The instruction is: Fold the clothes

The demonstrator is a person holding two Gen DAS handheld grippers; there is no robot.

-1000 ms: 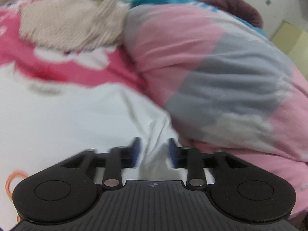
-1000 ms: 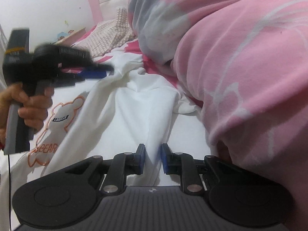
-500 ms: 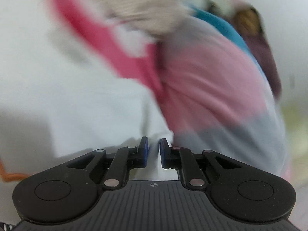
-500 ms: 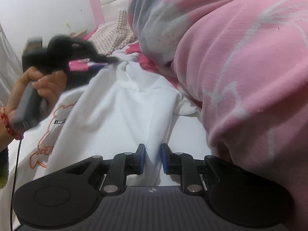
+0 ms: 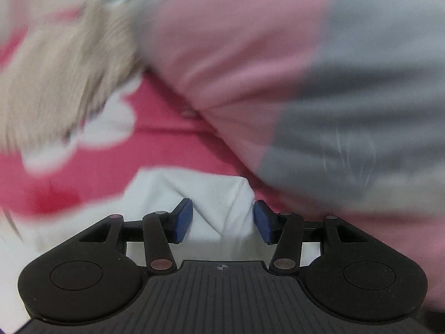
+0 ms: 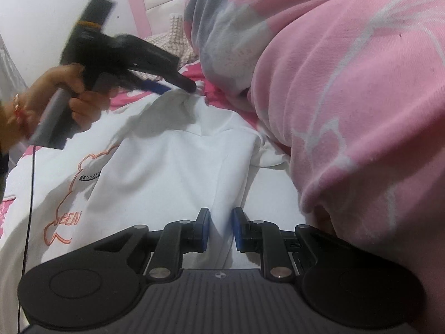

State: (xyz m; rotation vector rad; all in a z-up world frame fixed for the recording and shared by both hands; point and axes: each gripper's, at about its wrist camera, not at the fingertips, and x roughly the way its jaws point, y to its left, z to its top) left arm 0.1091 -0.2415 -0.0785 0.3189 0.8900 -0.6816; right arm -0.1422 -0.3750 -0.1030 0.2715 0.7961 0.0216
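Note:
A white sweatshirt (image 6: 172, 167) with an orange bear outline (image 6: 69, 194) lies spread on the bed. My right gripper (image 6: 220, 229) sits at its near edge, shut on a raised fold of the white cloth. My left gripper (image 6: 178, 86), held in a person's hand (image 6: 69, 97), reaches the sweatshirt's far edge beside the quilt. In the left wrist view the left gripper (image 5: 219, 222) has its jaws opening; the white sweatshirt (image 5: 217, 192) lies between the blue pads (image 5: 183, 220) without being pressed. That view is blurred.
A bulky pink and grey quilt (image 6: 347, 97) fills the right side and crowds the sweatshirt; it also looms in the left wrist view (image 5: 278, 55). A beige knit garment (image 5: 55, 69) lies on the pink patterned sheet (image 5: 155, 144). A pink headboard (image 6: 139, 14) stands at the back.
The left gripper swung across to the sweatshirt's far edge near the quilt, closing midway and then opening again. The right gripper kept still, with the same grip.

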